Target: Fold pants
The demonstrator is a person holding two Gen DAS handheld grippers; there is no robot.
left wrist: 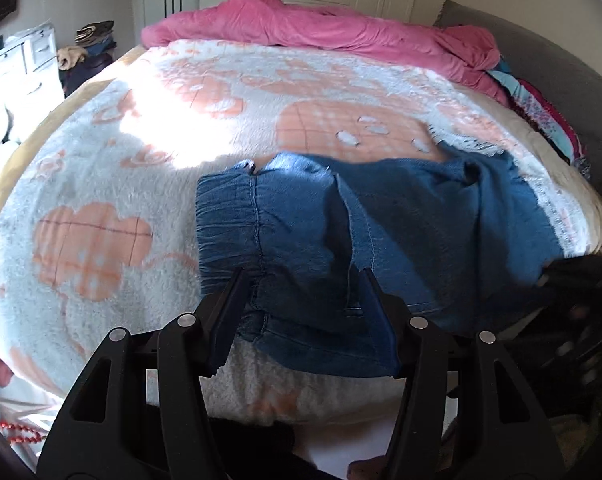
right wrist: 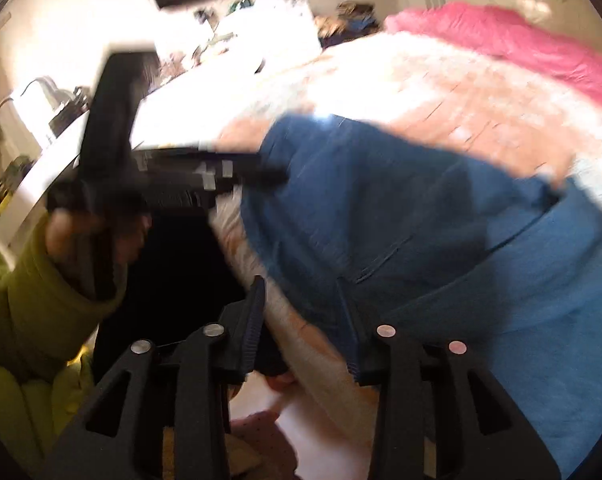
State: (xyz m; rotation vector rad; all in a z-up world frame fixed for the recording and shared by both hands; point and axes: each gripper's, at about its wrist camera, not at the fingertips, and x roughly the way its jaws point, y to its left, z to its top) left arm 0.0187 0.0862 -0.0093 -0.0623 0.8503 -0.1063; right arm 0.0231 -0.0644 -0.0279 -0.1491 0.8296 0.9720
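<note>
Blue denim pants (left wrist: 381, 224) lie on the white and peach blanket (left wrist: 101, 184) near the bed's front edge, elastic waistband (left wrist: 229, 224) to the left. My left gripper (left wrist: 303, 276) is open, its fingers either side of the waistband's near corner. In the blurred right wrist view the pants (right wrist: 421, 216) spread to the right. My right gripper (right wrist: 301, 292) is open at the pants' near edge, its right finger (right wrist: 351, 332) against the cloth. The left gripper (right wrist: 237, 172) shows there too, held by a hand in a green sleeve.
A pink duvet (left wrist: 321, 28) is bunched along the far side of the bed. Colourful clothes (left wrist: 541, 108) are piled at the right edge by a grey headboard (left wrist: 561, 60). White drawers (left wrist: 25, 64) and clothes stand at the left. The bed's front edge drops off just below the pants.
</note>
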